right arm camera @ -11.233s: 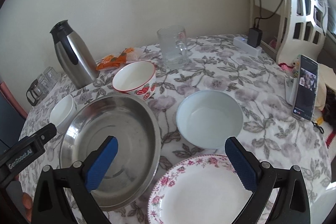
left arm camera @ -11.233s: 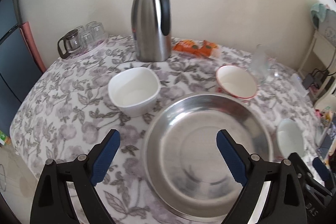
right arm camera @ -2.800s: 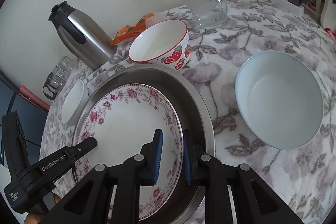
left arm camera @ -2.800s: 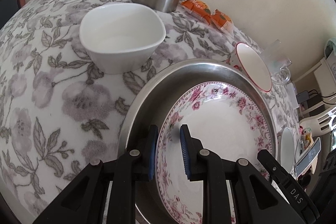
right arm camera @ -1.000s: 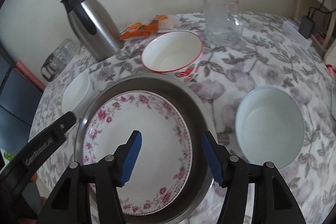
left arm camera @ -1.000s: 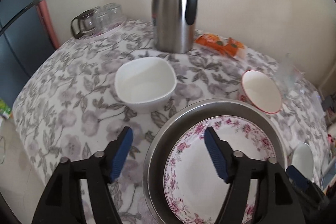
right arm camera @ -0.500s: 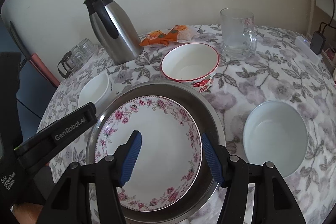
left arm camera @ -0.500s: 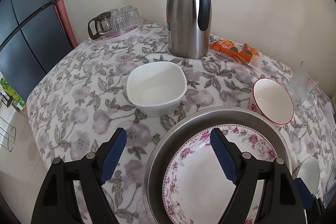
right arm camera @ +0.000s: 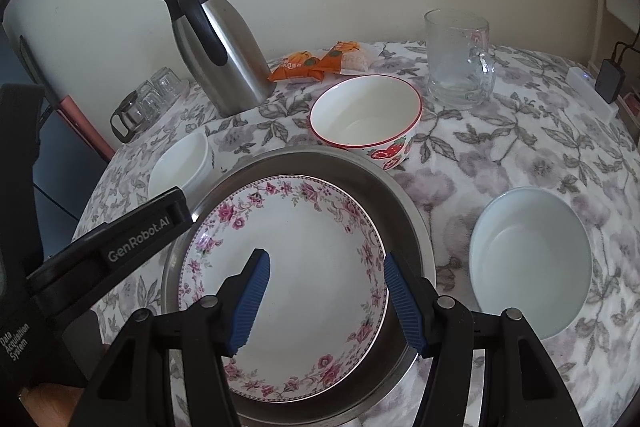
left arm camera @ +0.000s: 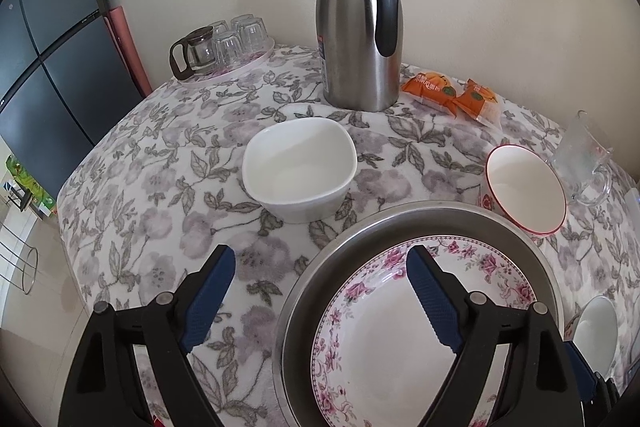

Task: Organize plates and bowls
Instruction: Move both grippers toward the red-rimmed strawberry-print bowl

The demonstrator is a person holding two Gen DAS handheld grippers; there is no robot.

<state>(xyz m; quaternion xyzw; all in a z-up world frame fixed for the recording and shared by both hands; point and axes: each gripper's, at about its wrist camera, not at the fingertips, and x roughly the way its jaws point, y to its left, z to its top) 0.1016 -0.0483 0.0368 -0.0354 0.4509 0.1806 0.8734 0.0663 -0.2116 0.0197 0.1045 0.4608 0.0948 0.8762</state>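
A pink-flowered plate [left arm camera: 400,339] [right arm camera: 296,267] lies inside a large steel pan [left arm camera: 440,215] [right arm camera: 416,227]. A white square bowl [left arm camera: 300,167] [right arm camera: 180,167] sits left of the pan. A red-rimmed strawberry bowl [left arm camera: 524,191] [right arm camera: 366,117] sits behind the pan. A pale round bowl [right arm camera: 530,259] [left arm camera: 596,331] sits right of it. My left gripper [left arm camera: 320,291] is open and empty above the pan's left rim. My right gripper [right arm camera: 324,295] is open and empty above the plate's near side.
A steel thermos jug [left arm camera: 360,23] [right arm camera: 218,43] stands at the back. Orange snack packets [left arm camera: 452,95] [right arm camera: 316,63], a glass mug [right arm camera: 460,59] [left arm camera: 584,159] and a tray of small glasses [left arm camera: 224,47] [right arm camera: 148,99] ring the far table edge. A dark fridge [left arm camera: 44,67] stands left.
Both grippers let go of the flowered plate in the pan, opened, and rose back. Since half a second ago they lifted slightly more.
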